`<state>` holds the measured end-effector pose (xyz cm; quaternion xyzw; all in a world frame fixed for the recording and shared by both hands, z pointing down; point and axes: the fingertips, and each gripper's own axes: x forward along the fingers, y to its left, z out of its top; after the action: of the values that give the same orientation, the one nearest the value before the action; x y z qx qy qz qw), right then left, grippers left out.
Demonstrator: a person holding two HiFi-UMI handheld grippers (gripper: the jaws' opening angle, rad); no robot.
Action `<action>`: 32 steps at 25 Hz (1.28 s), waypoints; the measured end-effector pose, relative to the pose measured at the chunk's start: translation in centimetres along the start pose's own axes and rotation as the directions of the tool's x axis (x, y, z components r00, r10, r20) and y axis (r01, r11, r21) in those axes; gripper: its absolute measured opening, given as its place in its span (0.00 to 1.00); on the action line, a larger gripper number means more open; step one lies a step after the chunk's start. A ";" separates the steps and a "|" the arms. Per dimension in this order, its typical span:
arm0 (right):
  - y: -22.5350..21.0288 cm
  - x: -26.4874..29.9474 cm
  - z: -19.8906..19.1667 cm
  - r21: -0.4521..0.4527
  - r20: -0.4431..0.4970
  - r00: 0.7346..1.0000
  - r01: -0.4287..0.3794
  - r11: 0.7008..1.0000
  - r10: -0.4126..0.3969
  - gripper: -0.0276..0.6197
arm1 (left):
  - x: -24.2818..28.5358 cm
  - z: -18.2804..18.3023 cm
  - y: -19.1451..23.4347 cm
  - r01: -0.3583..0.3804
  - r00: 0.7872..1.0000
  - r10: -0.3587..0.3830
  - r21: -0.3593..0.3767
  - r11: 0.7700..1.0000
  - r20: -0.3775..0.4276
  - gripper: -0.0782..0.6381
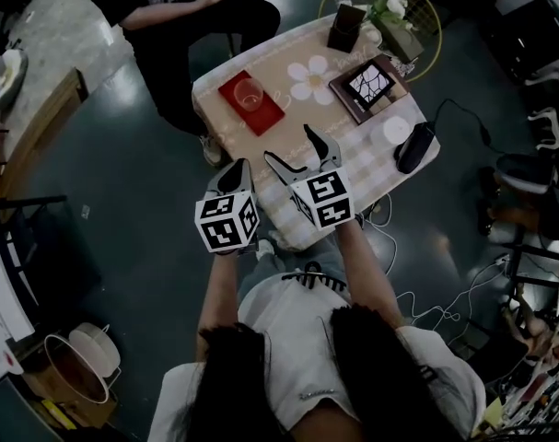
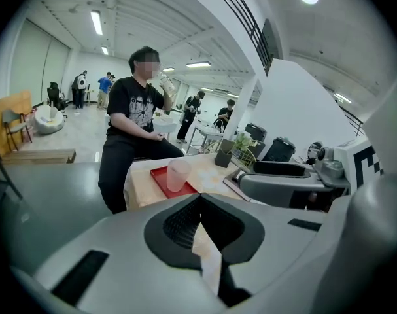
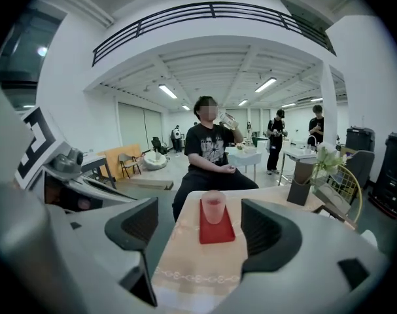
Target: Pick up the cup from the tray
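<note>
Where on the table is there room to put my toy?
The bare cloth between the red tray and the table's near edge is free. A flower-printed gap lies between tray and picture frame. The right end is crowded: frame, dark box, flowers, white disc.

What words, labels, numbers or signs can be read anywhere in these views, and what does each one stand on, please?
No text can be read in any view.
Left marker cube and right marker cube: black-and-white square patterns only, no letters.
Tablecloth: pale looping print, too blurred to read.
Seated person's T-shirt: light graphic, too small to read.
</note>
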<state>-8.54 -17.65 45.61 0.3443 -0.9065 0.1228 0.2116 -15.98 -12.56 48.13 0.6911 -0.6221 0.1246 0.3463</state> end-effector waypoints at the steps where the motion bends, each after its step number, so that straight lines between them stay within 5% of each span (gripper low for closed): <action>1: -0.1 0.8 0.2 -0.008 -0.003 1.000 -0.009 1.000 0.009 0.63 | 0.5 0.2 0.2 -0.003 1.000 0.003 -0.006 1.000 -0.005 0.12; 5: -0.2 3.7 0.1 -0.073 -0.041 0.998 -0.056 0.996 0.053 0.63 | 2.6 0.4 0.9 -0.007 0.999 0.005 -0.038 0.999 -0.032 0.12; 11: -1.7 8.6 -0.5 -0.018 -0.047 0.996 -0.080 0.997 0.079 0.64 | 5.3 0.3 2.8 -0.042 0.998 0.039 -0.077 0.996 -0.045 0.12; 18: -2.5 13.9 -1.9 -0.105 -0.097 0.990 -0.114 0.988 0.104 0.66 | 7.6 -1.0 4.3 -0.089 0.994 0.081 -0.106 0.990 -0.080 0.12; 32: -3.6 21.4 -4.0 -0.118 -0.133 0.984 -0.137 0.983 0.121 0.67 | 11.9 -1.8 5.8 -0.122 0.990 0.112 -0.127 0.984 -0.085 0.12</action>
<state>-19.38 -31.04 59.42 0.2620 -0.9179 0.0997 0.2808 -18.70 -20.50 58.49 0.6235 -0.6545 0.1302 0.4073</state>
